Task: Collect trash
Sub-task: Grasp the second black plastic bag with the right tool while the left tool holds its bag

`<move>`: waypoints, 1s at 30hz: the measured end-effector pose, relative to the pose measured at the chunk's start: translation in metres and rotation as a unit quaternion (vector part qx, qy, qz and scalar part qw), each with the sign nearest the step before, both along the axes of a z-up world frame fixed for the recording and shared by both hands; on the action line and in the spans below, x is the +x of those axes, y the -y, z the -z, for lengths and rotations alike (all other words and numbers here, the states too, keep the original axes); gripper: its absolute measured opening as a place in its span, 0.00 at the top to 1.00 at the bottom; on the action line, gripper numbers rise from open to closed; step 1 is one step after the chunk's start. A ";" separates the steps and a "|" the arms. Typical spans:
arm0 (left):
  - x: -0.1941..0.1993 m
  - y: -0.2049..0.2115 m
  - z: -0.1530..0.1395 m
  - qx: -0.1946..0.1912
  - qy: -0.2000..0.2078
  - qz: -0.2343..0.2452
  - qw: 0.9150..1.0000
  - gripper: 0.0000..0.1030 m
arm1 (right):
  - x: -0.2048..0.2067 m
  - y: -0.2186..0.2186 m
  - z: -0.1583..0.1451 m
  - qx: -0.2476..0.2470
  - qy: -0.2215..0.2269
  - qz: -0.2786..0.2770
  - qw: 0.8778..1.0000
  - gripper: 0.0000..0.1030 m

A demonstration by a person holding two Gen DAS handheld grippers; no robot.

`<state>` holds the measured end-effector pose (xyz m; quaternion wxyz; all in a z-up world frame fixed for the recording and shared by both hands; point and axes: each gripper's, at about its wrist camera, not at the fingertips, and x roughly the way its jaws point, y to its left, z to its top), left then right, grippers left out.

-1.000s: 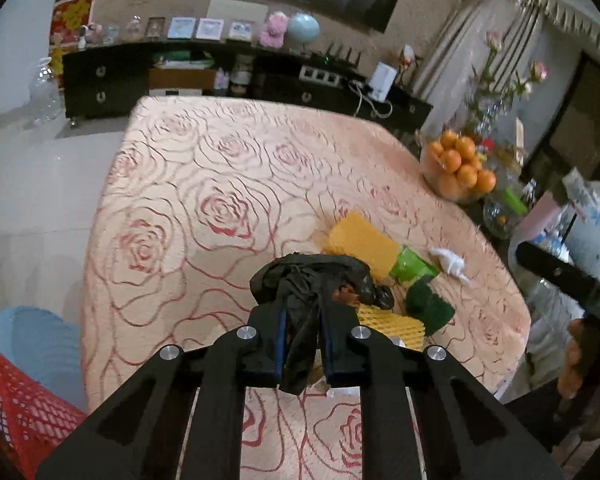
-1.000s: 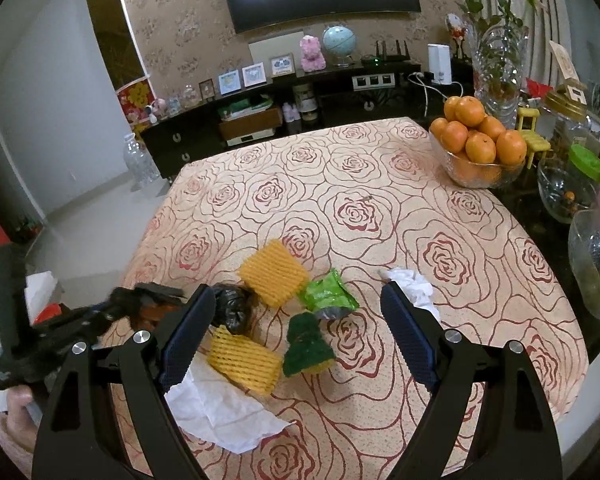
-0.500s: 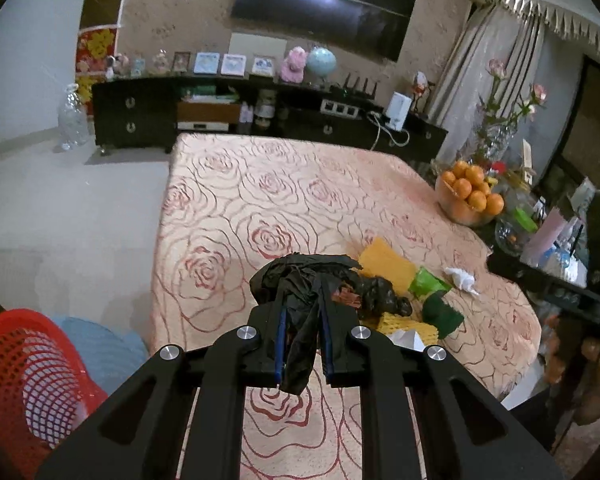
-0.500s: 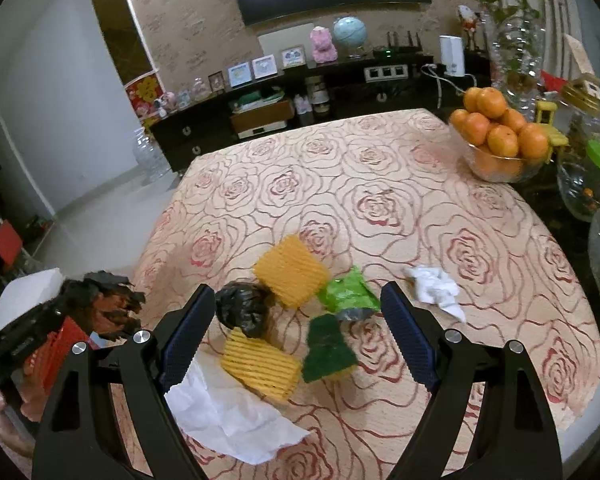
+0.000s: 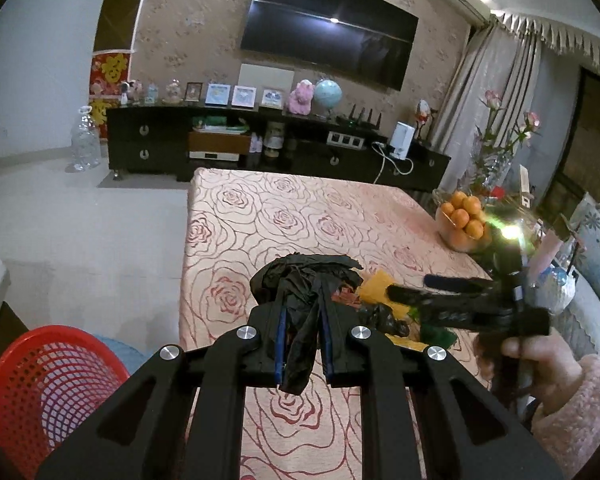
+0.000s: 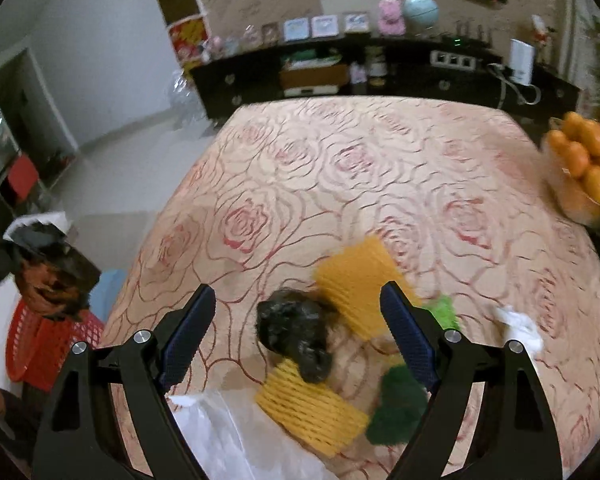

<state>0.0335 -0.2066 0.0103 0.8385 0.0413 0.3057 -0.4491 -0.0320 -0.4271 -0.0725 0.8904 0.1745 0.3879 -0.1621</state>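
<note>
My left gripper (image 5: 303, 316) is shut on a crumpled black plastic bag (image 5: 306, 280) and holds it in the air off the table's left edge; it also shows in the right wrist view (image 6: 52, 276) above the red mesh basket (image 6: 40, 344). The basket (image 5: 48, 384) stands on the floor, lower left. My right gripper (image 6: 296, 320) is open over the trash pile: a black bag ball (image 6: 294, 334), two yellow foam nets (image 6: 356, 280) (image 6: 312, 408), green wrappers (image 6: 398, 404), white tissues (image 6: 518, 326) (image 6: 236, 436).
The table (image 6: 340, 168) has a rose-patterned cloth. A bowl of oranges (image 6: 584, 168) sits at its right edge, with vases and jars beyond (image 5: 500, 160). A dark TV cabinet (image 5: 260, 148) lines the far wall. Pale floor lies left of the table.
My left gripper has carried the black bag back and left, off the table toward the red basket. My right gripper has dropped lower and closer over the trash pile.
</note>
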 end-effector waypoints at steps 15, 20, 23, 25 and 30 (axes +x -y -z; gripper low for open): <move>0.004 -0.008 0.002 0.006 0.000 -0.010 1.000 0.88 | 0.042 -0.012 0.063 -0.010 -0.099 -0.008 0.995 0.51; 0.006 -0.011 0.000 0.005 0.005 -0.012 1.000 0.88 | 0.041 -0.015 0.064 -0.010 -0.094 -0.003 0.996 0.61; 0.007 -0.015 -0.002 0.004 0.008 -0.013 1.000 0.88 | 0.037 -0.015 0.061 -0.011 -0.087 0.001 0.996 0.64; 0.006 -0.015 -0.005 0.001 0.010 -0.016 1.000 0.88 | 0.032 -0.016 0.056 -0.008 -0.076 0.009 0.997 0.64; 0.007 -0.023 -0.015 -0.015 0.011 -0.018 1.000 0.88 | 0.019 -0.031 0.026 -0.023 -0.030 0.005 0.999 0.64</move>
